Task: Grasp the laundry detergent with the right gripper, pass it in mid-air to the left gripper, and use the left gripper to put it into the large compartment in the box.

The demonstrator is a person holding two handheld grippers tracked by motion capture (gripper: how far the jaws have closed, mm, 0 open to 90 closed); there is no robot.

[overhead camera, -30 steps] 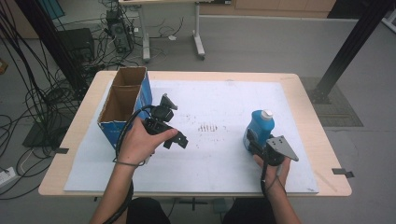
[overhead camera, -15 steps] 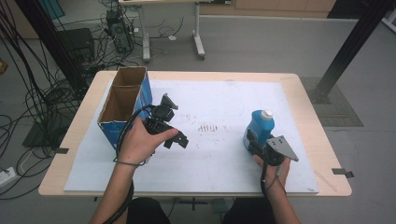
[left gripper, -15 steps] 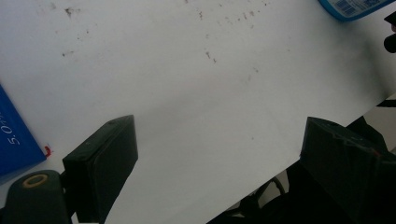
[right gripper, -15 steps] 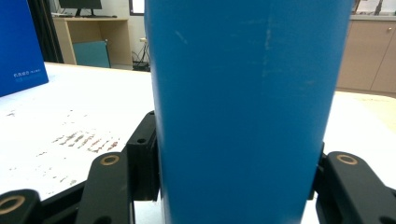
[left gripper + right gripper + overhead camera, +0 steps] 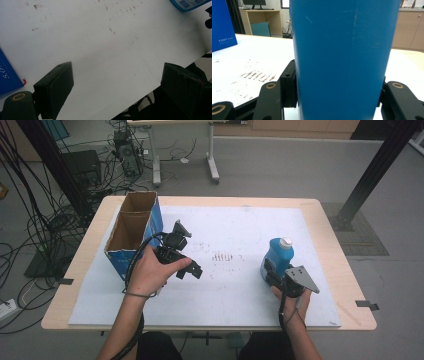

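Grasp step in hand: right tool (image 5: 272, 272) clenched on the upright blue plastic bottle with white cap (image 5: 278, 257), well right of the open blue cardboard box (image 5: 131, 232) on the bench; left tool (image 5: 186, 251) released beside that box; next move likely calls for a lift toward the box.

A blue bottle (image 5: 276, 257) with a white cap (image 5: 285, 241) is seen at the right, a blue box (image 5: 134, 234) with brown insides at the left, and reddish-brown specks on the white sheet (image 5: 235, 220).

No visible change since earlier.
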